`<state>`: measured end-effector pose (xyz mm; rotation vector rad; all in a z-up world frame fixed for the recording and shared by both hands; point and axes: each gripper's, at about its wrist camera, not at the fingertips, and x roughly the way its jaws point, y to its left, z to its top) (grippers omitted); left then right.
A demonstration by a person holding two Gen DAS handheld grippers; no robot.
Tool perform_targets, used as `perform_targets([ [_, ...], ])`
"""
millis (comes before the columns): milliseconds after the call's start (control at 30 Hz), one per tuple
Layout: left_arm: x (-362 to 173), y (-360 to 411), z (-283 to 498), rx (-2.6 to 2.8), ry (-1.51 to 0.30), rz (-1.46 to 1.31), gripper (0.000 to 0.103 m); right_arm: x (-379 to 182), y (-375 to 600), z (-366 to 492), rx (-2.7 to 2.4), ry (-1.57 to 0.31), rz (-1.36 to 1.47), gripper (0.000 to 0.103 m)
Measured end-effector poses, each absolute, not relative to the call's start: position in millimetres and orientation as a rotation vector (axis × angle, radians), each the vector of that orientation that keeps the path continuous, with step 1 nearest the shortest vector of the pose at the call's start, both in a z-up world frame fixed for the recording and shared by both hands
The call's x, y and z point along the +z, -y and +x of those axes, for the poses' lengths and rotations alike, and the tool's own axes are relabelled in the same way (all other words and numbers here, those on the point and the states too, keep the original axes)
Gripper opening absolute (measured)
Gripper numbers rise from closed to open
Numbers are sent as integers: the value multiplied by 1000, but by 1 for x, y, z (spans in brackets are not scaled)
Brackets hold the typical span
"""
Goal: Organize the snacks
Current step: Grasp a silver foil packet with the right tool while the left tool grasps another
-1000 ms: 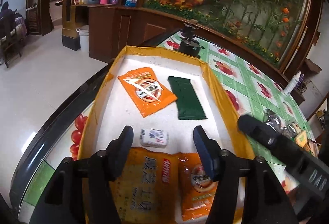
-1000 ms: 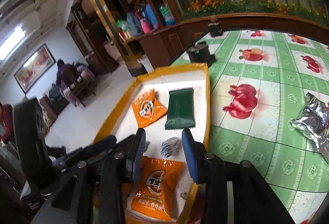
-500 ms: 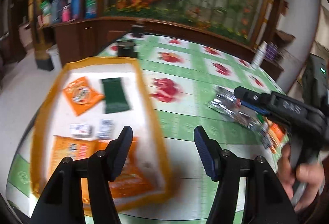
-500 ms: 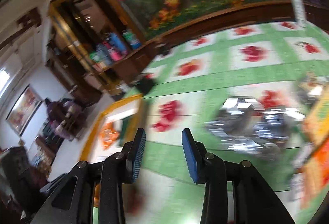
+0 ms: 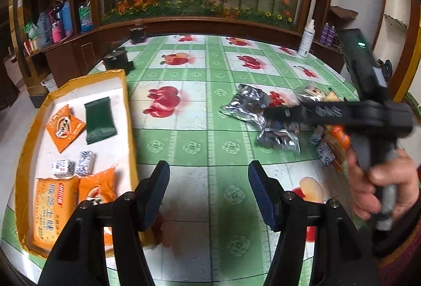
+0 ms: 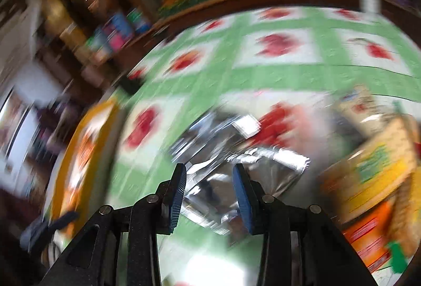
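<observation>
A yellow-rimmed tray [image 5: 126,112] lies at the table's left and holds orange packets [image 5: 64,125], a dark green packet [image 5: 100,117] and small white-and-blue sweets [image 5: 84,166]. My left gripper [image 5: 209,180] hangs open over bare tablecloth to the right of the tray, with nothing between its fingers. Loose snacks lie at the right: crumpled silver packets [image 5: 247,104] and a mixed pile [image 5: 331,144]. My right gripper [image 6: 210,188] is open just above the silver packets [image 6: 236,162], holding nothing. That view is badly blurred. A hand [image 5: 381,180] holds the right gripper's handle.
The table has a green-and-white cloth [image 5: 210,91] with a red fruit print. A white spray bottle [image 5: 306,39] stands at the far right and a black object [image 5: 115,60] at the far left behind the tray. Yellow and orange packs [image 6: 373,175] lie right of the silver ones.
Both grippers have swung right, from above the tray to over the open tablecloth and the loose snack pile. The tray now sits at the left of both views.
</observation>
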<state>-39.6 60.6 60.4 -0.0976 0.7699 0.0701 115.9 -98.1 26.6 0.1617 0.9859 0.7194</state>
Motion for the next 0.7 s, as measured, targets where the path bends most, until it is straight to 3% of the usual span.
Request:
perform_targets([
  [100, 69, -64, -31, 69, -777, -96, 63, 37, 107, 111, 793, -963, 273, 40],
  [200, 79, -61, -10, 41, -793, -88, 75, 44, 127, 113, 635, -899, 265, 41],
  [300, 83, -51, 26, -5, -843, -64, 82, 40, 150, 120, 556, -903, 362, 41],
  [700, 39, -8, 147, 19, -1041, 110, 82, 52, 179, 124, 506, -847, 505, 42],
])
